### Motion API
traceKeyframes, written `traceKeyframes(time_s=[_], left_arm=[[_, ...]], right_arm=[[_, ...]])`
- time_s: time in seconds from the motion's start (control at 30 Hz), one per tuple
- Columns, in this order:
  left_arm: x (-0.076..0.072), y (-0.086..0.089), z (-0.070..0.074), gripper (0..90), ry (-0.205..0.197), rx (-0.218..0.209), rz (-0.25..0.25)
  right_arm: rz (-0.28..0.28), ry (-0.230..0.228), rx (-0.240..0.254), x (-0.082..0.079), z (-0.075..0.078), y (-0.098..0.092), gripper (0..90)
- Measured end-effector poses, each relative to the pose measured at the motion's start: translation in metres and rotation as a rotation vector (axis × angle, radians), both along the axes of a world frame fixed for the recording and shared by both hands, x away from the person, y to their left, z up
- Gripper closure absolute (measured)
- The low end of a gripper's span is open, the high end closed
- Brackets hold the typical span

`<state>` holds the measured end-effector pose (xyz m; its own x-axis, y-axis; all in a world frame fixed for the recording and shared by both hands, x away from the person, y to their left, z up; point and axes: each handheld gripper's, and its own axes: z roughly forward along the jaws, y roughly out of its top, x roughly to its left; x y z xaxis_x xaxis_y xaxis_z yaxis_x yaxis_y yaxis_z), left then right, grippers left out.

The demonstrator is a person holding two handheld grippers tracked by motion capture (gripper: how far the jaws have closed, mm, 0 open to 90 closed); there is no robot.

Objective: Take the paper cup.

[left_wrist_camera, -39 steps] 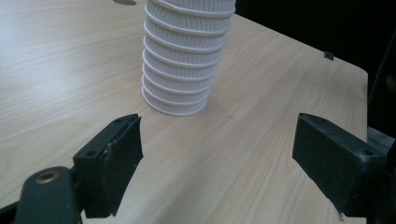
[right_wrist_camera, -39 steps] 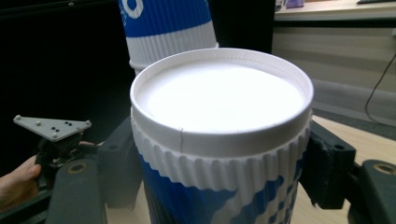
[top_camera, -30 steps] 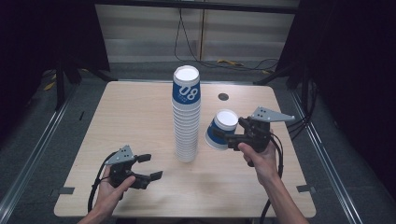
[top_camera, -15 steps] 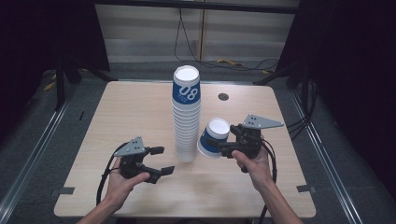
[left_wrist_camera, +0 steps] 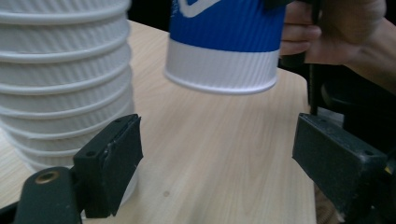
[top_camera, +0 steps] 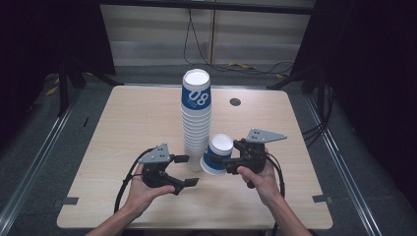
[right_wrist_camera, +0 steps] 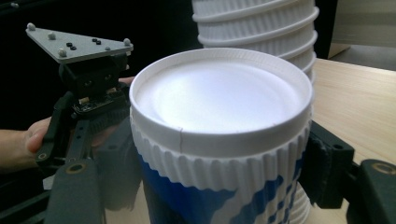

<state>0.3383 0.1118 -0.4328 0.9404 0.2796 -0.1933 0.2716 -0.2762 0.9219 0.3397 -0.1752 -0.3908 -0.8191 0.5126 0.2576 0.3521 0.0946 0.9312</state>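
right tongs (top_camera: 222,161) clamped on cup (top_camera: 217,154), held tilted above counter (top_camera: 123,123), just beside stack (top_camera: 196,118). left tongs (top_camera: 183,170) apart, empty, near stack base. cup judged light, thin-walled, crushable; ribbed sleeve gives friction. grip mid-wall, gently.

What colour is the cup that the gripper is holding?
The cup is blue with a white ribbed band and white markings; the left gripper view shows it best.
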Motion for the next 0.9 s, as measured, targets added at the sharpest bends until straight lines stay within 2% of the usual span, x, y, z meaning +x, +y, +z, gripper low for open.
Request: traceKeyframes(time_s=[0.13,0.23,0.4,0.6,0.73,0.9], left_arm=[[-0.001,0.000,-0.002,16.1,0.003,-0.003,-0.009],[-0.001,-0.002,-0.004,15.8,0.010,0.006,-0.013],[-0.002,0.000,-0.005,15.8,0.019,0.003,-0.021],[-0.004,-0.001,-0.007,16.4,0.026,-0.015,-0.037],[-0.004,-0.003,-0.010,15.6,0.039,-0.025,-0.041],[-0.004,-0.006,-0.014,15.6,0.036,-0.014,-0.049]], right_arm=[[0.005,0.013,-0.004,0.000,-0.007,0.003,26.9],[-0.023,0.014,0.007,0.001,-0.013,0.003,26.8],[0.006,0.040,0.004,-0.001,-0.022,0.006,26.9],[0.067,0.089,0.071,-0.002,-0.025,0.012,27.0],[0.085,0.102,0.081,-0.003,-0.026,0.016,27.1],[0.103,0.110,0.073,-0.005,-0.028,0.022,27.2]])
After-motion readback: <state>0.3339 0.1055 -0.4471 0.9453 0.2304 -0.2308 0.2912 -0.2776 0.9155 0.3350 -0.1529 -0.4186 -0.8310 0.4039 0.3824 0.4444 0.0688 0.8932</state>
